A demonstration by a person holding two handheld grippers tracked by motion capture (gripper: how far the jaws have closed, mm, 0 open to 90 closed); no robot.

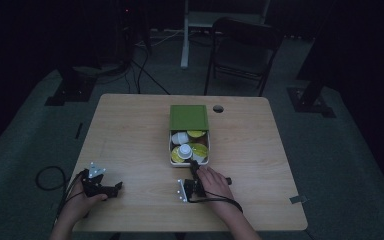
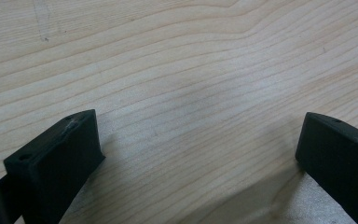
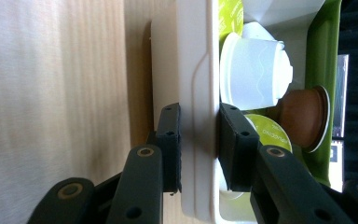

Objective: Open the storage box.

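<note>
Now my right gripper (image 3: 199,149) pinches the near wall of the box (image 3: 193,70), whose long side points away; my left gripper (image 2: 200,154) gapes wide.

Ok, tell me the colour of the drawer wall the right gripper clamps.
White, clearest in the right gripper view.

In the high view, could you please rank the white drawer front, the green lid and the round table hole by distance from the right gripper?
1. White drawer front: clamped by the right gripper.
2. Green lid: beyond the capsules, mid-table.
3. Round table hole: farthest, near the far edge, right of the lid.
</note>
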